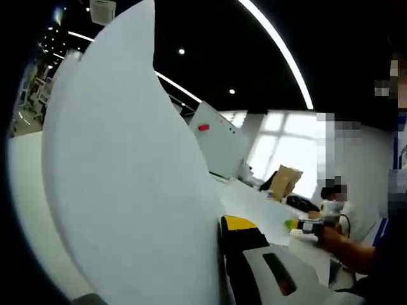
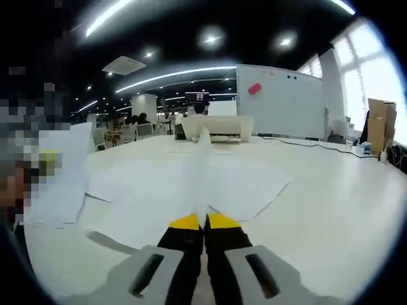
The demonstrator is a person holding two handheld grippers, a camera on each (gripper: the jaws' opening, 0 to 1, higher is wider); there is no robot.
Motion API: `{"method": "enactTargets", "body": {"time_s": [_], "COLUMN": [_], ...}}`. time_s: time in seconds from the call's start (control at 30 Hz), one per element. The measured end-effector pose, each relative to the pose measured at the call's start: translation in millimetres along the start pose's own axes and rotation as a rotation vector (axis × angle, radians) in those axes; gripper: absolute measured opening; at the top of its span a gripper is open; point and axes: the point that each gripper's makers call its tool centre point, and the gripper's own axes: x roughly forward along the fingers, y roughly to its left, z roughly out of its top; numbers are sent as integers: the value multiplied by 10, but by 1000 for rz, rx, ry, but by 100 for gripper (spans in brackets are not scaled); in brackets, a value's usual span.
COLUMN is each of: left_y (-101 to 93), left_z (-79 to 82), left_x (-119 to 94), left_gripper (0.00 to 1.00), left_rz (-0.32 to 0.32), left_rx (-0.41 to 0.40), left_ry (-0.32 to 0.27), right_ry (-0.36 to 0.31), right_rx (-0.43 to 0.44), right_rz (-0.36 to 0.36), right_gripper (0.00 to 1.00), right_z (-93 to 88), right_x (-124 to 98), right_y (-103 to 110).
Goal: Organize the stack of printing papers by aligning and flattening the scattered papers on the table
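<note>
In the left gripper view a big white sheet of printing paper [image 1: 127,178] stands upright and close, hiding most of the scene. My left gripper [image 1: 222,223] is shut on its lower edge; the yellow-tipped right fingertip [image 1: 239,223] presses against it and the other jaw is hidden behind the sheet. In the right gripper view my right gripper [image 2: 203,221] is shut on a sheet [image 2: 203,166] seen edge-on, rising from the tips. Several loose sheets [image 2: 159,190] lie spread on the white table [image 2: 331,203]. The sheet held by the left gripper [image 2: 60,175] stands at the left.
A white printer [image 2: 217,126] sits at the table's far end, with a whiteboard [image 2: 280,98] behind it and a cardboard box [image 2: 379,124] at the right. A person's forearm [image 1: 346,249] reaches in at the right of the left gripper view.
</note>
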Motion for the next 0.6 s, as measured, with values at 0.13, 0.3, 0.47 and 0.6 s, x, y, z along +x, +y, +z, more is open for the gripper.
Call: {"method": "enactTargets", "body": {"time_s": [0.13, 0.3, 0.47, 0.6], "left_y": [125, 224, 310, 338], "left_z": [70, 117, 175, 190], "left_x": [-22, -51, -89, -114], "left_gripper": [8, 8, 8, 8], "left_rz": [69, 133, 193, 210], "left_rx": [-6, 7, 17, 19], "left_ry": [-41, -72, -110, -119], "right_ry": [-31, -80, -107, -152], "right_rx": [-6, -50, -64, -68], "right_rz": [8, 17, 29, 55], "right_gripper": [0, 0, 0, 0], "right_z": [88, 247, 404, 588], "right_x": [-15, -20, -34, -55], "right_y": [30, 80, 147, 225]}}
